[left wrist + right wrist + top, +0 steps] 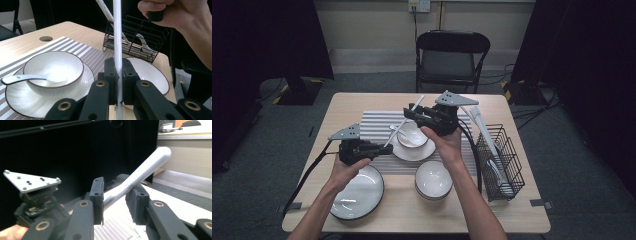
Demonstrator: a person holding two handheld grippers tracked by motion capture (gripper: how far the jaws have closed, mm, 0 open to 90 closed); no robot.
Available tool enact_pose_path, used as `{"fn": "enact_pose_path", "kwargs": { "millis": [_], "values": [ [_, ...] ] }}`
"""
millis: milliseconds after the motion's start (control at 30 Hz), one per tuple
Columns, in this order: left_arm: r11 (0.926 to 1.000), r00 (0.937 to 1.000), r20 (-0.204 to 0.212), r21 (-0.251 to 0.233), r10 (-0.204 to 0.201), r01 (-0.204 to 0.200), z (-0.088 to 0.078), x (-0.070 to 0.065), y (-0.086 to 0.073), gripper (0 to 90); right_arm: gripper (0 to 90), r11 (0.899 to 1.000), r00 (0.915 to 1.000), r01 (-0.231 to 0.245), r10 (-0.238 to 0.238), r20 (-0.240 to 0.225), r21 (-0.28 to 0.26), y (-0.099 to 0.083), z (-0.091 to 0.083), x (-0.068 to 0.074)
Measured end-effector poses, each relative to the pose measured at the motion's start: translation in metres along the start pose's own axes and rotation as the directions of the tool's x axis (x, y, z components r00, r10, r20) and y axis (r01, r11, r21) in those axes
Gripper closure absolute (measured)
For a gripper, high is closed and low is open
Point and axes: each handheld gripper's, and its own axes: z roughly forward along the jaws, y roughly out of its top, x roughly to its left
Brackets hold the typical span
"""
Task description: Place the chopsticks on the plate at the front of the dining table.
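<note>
One white chopstick (403, 123) runs slanted above the striped placemat (377, 126), its lower end caught in the left gripper (379, 148) and its upper part crossing the right gripper (411, 112). In the left gripper view the stick (117, 45) rises straight up between the two black jaws, which are pressed tight against it on both sides. In the right gripper view the stick's (140, 173) rounded end points up and away to the right; it passes through the gap between the jaws, lying against the right-hand pad (136, 203), while the jaws stand partly spread and I cannot tell whether both pads press on it.

Below the chopstick sits a small bowl (412, 134) on a white saucer plate (413, 149), with a white soup spoon (30, 78) resting in the bowl, its handle over the rim. Nearer the person, an empty white bowl (433, 179) stands just beside the saucer, and a large dark-rimmed plate (358, 192) lies under the left hand (344, 170). The right hand (446, 145) holds its gripper over the mat's middle. At the table's (522, 212) right edge a black wire basket (502, 160) holds white utensils, and a further white stick (479, 125) leans out of it. A black folding chair (451, 57) stands beyond the table.
</note>
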Motion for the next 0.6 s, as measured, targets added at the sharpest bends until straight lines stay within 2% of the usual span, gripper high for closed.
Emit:
{"fn": "enact_pose_path", "kwargs": {
  "millis": [100,233,300,533,600],
  "values": [
    [1.0,1.0,-0.005,0.001,0.0,0.0,-0.0014,0.0006,0.0001,85.9,65.7,1.0,0.9996,0.02,-0.02,0.021,0.01,-0.0001,-0.0001,0.0011],
    [1.0,0.9999,-0.017,0.001,-0.002,0.002,-0.0024,0.0018,-0.0004,85.9,56.4,0.999,0.9978,0.035,-0.036,0.056,0.016,-0.0011,-0.0014,0.0004],
    [1.0,0.9998,-0.018,0.002,-0.004,0.004,-0.0023,0.002,-0.0003,86.0,55.2,0.999,0.9964,0.037,-0.039,0.076,0.018,-0.0018,-0.0027,-0.0005],
    [1.0,0.9998,-0.021,0.0,-0.001,0.001,-0.0033,0.0025,0.0002,86.0,54.2,0.999,0.995,0.043,-0.045,0.09,0.025,-0.004,-0.0037,-0.0026],
    [1.0,0.9994,-0.035,-0.008,0.004,-0.005,-0.0043,0.0023,0.0003,86.1,54.2,0.998,0.994,0.048,-0.051,0.097,0.029,-0.0047,-0.0037,-0.0028]
  ]
}}
